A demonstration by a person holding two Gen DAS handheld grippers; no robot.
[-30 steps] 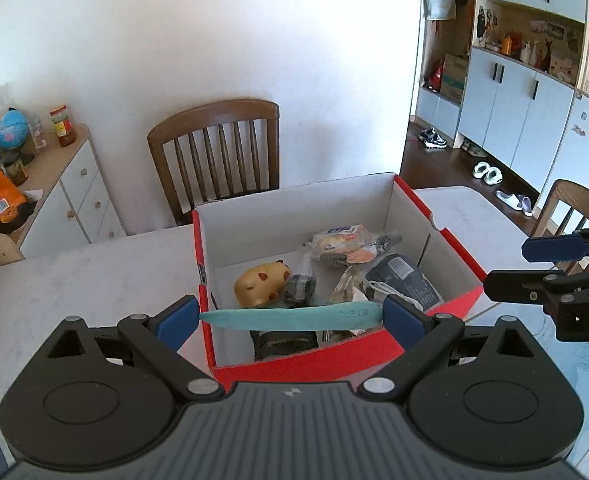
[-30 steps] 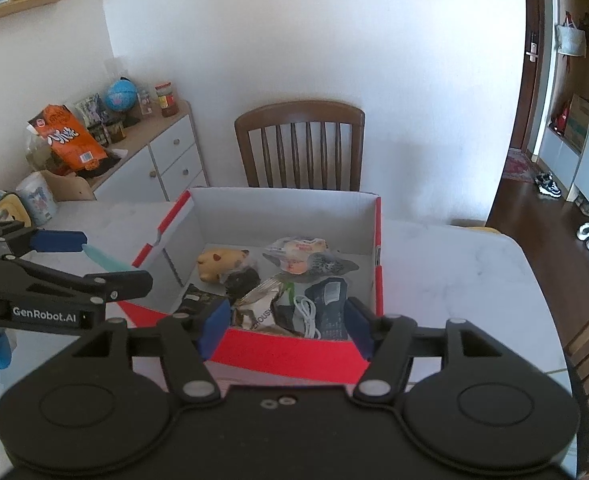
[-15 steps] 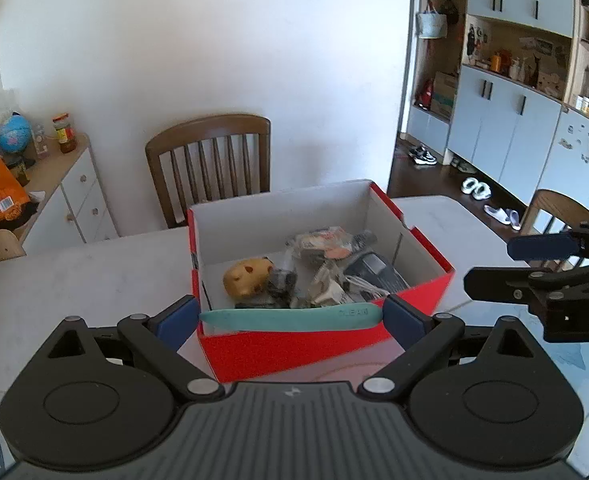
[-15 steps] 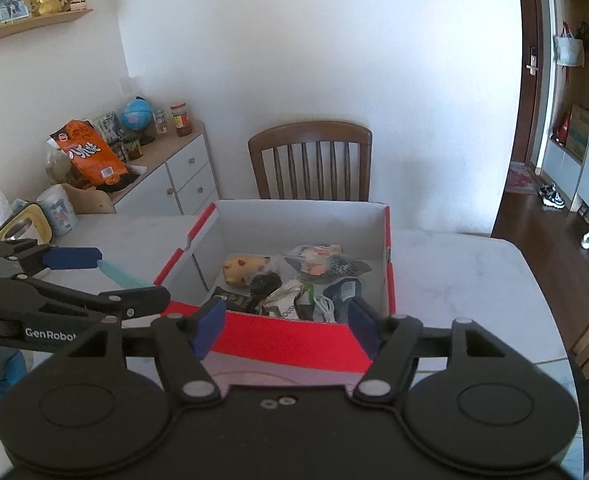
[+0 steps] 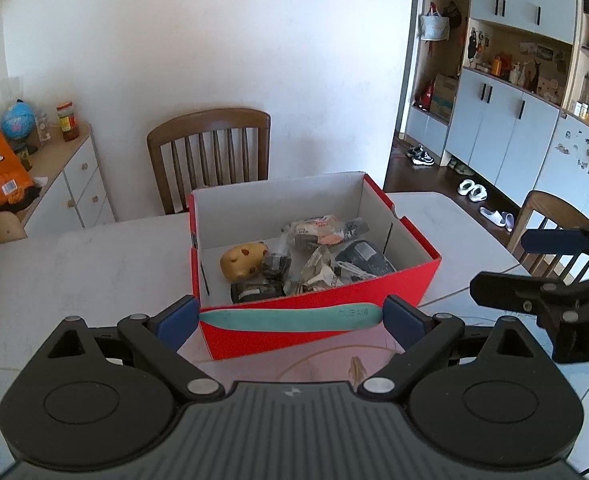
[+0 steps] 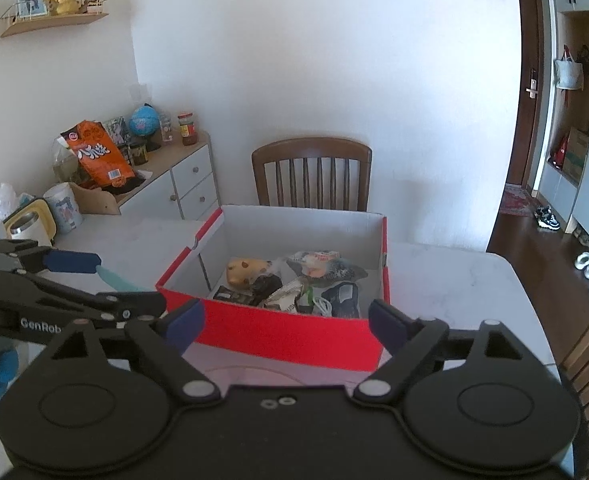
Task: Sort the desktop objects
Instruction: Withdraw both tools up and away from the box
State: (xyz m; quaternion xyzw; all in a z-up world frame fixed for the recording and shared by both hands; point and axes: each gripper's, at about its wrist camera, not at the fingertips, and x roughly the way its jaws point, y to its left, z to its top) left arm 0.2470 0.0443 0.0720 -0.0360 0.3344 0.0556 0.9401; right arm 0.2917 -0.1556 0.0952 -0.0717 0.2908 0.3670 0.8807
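Observation:
A red box (image 5: 422, 276) with white inside walls stands on the white table. It holds a yellow spotted toy (image 5: 242, 260), snack packets (image 5: 318, 228), a dark pouch (image 5: 364, 262) and other small items. My left gripper (image 5: 290, 316) is shut on a long teal flat tool (image 5: 290, 317), held crosswise in front of the box's near wall. In the right wrist view the box (image 6: 294, 332) sits ahead, the left gripper (image 6: 106, 284) at its left with the teal tool (image 6: 114, 280). My right gripper (image 6: 286, 318) is open and empty, before the box's near wall.
A wooden chair (image 5: 210, 156) stands behind the table. A white drawer cabinet (image 6: 182, 184) with an orange snack bag (image 6: 98, 152), a globe and a jar is at the left. A second chair (image 5: 550, 224) is at the right. Cups and a bag (image 6: 30, 216) sit on the table's left.
Both grippers have pulled back and up from the box, which now looks farther away. The teal tool stays clamped in the left gripper. The right gripper stays open.

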